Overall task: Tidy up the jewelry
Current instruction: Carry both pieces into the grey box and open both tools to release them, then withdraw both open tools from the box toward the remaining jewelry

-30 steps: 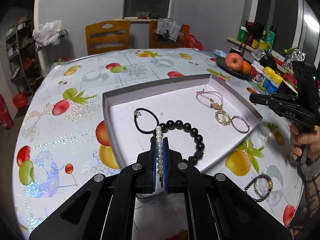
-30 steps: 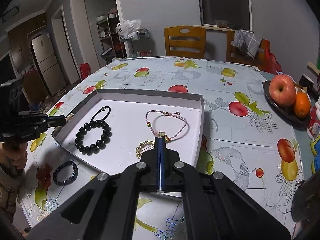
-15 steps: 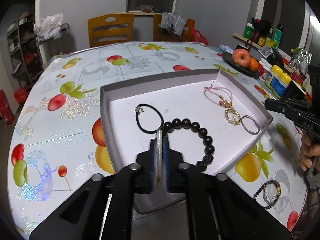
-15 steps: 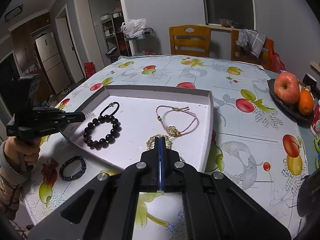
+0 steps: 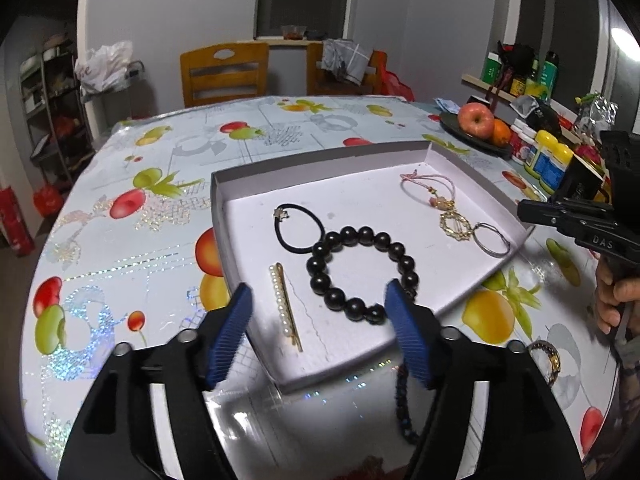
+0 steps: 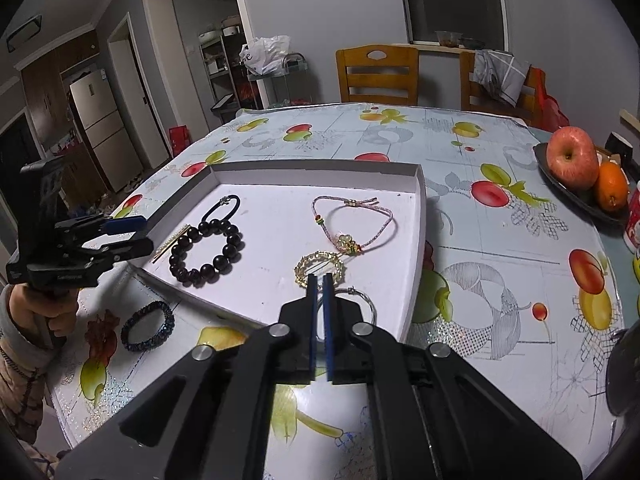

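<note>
Pearl hair clip (image 5: pixel 285 307) lies in our white tray (image 5: pixel 320 160); our left gripper (image 5: pixel 320 300) is opening, empty. Right gripper (image 6: pixel 319 280) is opening, perhaps above the silver ring (image 6: pixel 366 300).

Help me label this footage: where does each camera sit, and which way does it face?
Left wrist: on the left gripper, jaws opening, aimed down at the tray; right gripper and hand show.
Right wrist: on the right gripper, jaws opening, facing the tray; left gripper and sleeve show.
Shared: tray, bead bracelet, pearl clip.
</note>
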`<state>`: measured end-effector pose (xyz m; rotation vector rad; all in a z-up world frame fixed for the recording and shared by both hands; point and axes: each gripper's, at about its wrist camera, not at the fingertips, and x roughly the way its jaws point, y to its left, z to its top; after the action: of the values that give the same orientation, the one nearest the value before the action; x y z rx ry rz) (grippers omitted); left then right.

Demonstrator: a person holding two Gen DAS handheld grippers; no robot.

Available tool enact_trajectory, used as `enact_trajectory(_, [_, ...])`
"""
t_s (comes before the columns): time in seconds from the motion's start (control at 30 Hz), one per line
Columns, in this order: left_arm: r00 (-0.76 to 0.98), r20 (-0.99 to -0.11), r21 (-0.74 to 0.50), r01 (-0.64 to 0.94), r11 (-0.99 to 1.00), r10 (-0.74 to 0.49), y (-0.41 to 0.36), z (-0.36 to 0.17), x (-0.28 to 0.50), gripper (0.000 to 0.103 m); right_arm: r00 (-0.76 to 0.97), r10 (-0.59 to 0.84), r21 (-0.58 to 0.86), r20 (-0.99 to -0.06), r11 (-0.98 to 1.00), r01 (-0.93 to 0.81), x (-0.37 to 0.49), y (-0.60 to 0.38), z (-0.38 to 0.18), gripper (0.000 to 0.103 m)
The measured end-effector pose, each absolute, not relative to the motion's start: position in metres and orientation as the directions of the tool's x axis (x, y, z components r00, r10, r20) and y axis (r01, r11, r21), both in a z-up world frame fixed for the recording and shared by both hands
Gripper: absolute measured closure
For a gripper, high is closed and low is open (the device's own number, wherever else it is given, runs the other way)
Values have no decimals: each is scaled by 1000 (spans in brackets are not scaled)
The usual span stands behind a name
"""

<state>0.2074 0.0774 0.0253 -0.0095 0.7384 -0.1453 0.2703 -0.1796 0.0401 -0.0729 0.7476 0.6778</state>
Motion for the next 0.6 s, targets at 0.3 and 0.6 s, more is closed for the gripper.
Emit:
enact_trajectory(0.3, [765,-634,-40,113,993,-113,68,33,175,20,543,556,167,-630,779,-604,251,-187,42,47])
enact_trajectory(0.6, [761,-640,-49,92,995,-102,66,27,155,16,528,569,138,-631,752,-645,219,-183,43,29])
